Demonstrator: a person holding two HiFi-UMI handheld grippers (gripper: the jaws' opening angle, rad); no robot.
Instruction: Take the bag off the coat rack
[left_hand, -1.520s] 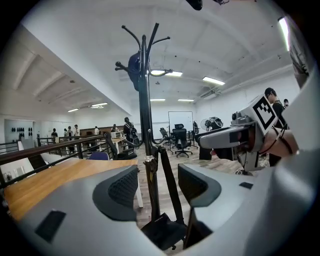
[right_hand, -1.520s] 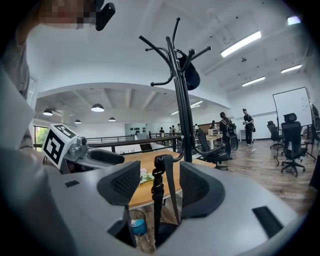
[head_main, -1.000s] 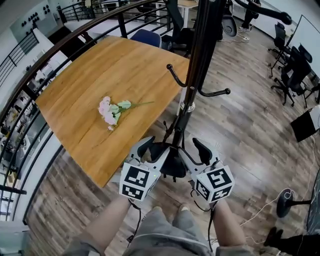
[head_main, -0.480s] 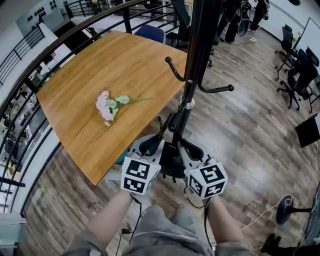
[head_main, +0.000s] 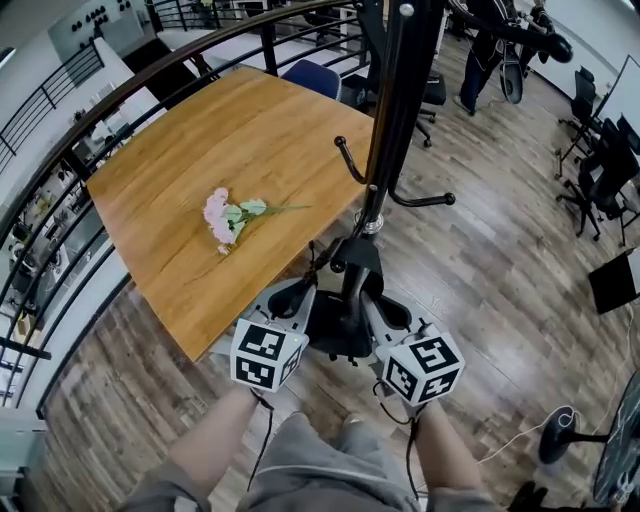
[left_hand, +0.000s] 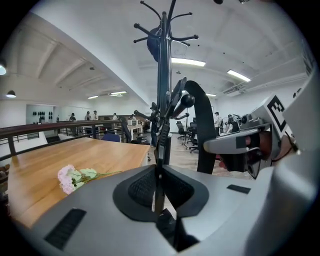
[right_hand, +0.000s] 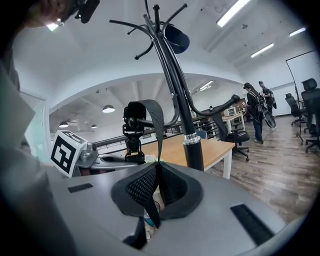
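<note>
Spread before, right gripper (head_main: 388, 312) now pinches the strap (right_hand: 159, 135), left gripper (head_main: 292, 296) closing on it, hook (left_hand: 186, 100) above both, mid-frame.

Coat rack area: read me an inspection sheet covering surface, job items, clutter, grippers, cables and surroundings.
Surface: wooden table beside the coat rack; wood floor.
Job's things: black bag hangs by its strap from a low hook.
Clutter: pink flowers on the table.
Grippers: left gripper closing, strap between its pads; right gripper shut on the strap.
Cables: white cable on the floor; black leads from both grippers.
Surroundings: railing, office chairs, people in the background.
</note>
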